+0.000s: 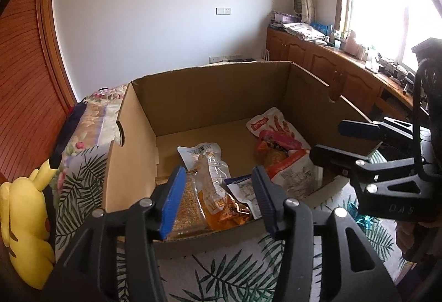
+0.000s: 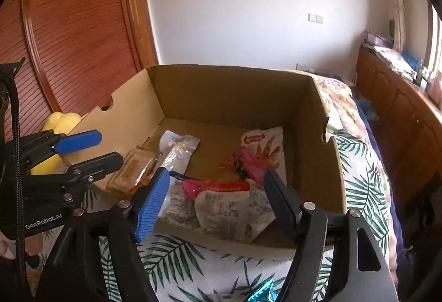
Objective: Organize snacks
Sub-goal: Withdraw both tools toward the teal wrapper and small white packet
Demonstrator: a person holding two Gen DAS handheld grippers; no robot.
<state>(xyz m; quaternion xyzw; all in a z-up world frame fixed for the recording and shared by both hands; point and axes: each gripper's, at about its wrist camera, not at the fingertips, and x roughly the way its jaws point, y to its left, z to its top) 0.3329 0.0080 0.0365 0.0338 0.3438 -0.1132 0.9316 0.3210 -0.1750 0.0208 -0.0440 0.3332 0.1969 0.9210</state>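
Two tongs hang over the near rim of an open cardboard box (image 1: pixel 210 92), both tilted downward toward its floor. The left tongs (image 1: pixel 218 199) stand with their blue-padded fingers apart, nothing between them; below the gap lie an orange snack packet (image 1: pixel 223 205) and a clear grain-filled packet (image 1: pixel 187 202) against the near wall. The right tongs (image 2: pixel 215 202) are likewise spread and hold nothing, poised above a white packet with a red stripe (image 2: pixel 226 205). In each view the other tongs show from the side, level with the box's near corner, and the two are well apart.

The snacks all lie inside the box: a white pouch (image 1: pixel 199 152) towards the left, a pink wrapper (image 1: pixel 279 140) and a white bag printed with chicken feet (image 1: pixel 273 122) towards the right rear. The middle and back of the box floor are bare cardboard. The box walls rise high at the back and sides; the near wall is low, cut down from notched side edges. The box sits on a bed (image 2: pixel 359 163) with a leaf-print cover, and a yellow plush toy (image 1: pixel 27 224) lies just beside the box's left wall.
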